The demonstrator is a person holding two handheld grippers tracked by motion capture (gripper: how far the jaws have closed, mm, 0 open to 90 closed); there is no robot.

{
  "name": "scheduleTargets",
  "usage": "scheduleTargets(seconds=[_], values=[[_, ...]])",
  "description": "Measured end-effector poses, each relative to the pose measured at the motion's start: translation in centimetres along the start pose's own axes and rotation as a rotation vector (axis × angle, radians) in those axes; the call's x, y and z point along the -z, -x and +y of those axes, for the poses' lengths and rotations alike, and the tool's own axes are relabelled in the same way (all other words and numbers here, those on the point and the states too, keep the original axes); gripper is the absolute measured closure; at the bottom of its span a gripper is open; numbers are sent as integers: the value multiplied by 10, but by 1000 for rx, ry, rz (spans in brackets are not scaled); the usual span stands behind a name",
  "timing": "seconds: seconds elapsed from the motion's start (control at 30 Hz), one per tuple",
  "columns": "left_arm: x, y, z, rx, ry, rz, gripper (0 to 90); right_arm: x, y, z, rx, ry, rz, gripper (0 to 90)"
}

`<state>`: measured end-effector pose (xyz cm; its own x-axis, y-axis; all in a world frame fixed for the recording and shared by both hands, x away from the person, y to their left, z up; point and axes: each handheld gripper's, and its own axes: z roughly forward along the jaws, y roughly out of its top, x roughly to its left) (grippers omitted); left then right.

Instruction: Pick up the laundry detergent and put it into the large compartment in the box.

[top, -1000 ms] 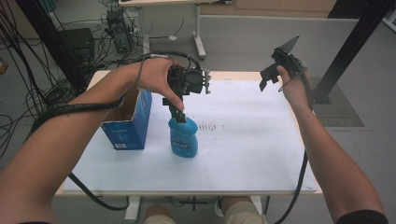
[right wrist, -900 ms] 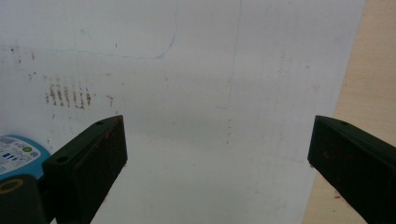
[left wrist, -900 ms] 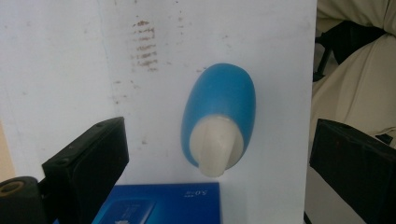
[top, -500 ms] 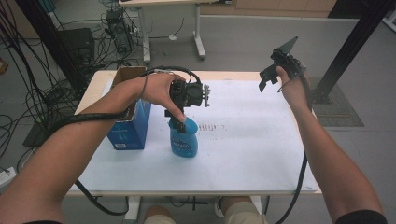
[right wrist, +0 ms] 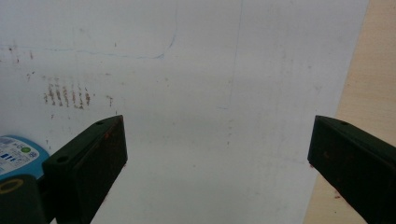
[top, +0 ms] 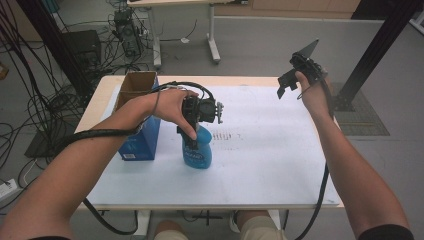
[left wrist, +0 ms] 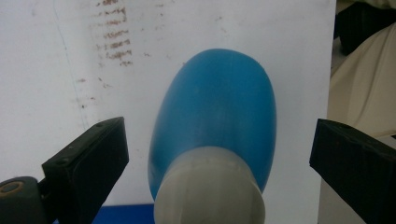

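L tongs (left wrist: 219,154) spread wide astride upright blue plastic bottle w/ white cap (top: 198,149), not touching; bottle mid white-covered worktop (top: 260,165), beside blue cardboard box (top: 141,135). R tongs (top: 290,82) spread, raised over worktop's far right.

A blue plastic bottle (top: 199,150) with a pale grey-white cap (left wrist: 208,192) stands upright on the white sheet covering the desk (top: 260,165), left of its middle and toward the near edge. A label shows on its front. Just beside it, toward the left edge, stands an open blue carton (top: 137,137)
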<state>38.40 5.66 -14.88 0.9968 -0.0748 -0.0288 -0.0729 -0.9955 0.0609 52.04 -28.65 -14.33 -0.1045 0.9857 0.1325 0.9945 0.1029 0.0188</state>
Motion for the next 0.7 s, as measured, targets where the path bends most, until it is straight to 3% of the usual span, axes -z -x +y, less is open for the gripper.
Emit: scheduleTargets(seconds=[0.2,0.7], values=[[-7,3,0,9,-8,17,50,0,1,0,-4,0,0,46],[-15,1,1,-2,-17,-1,49,-3,1,2,1,-7,3,46]])
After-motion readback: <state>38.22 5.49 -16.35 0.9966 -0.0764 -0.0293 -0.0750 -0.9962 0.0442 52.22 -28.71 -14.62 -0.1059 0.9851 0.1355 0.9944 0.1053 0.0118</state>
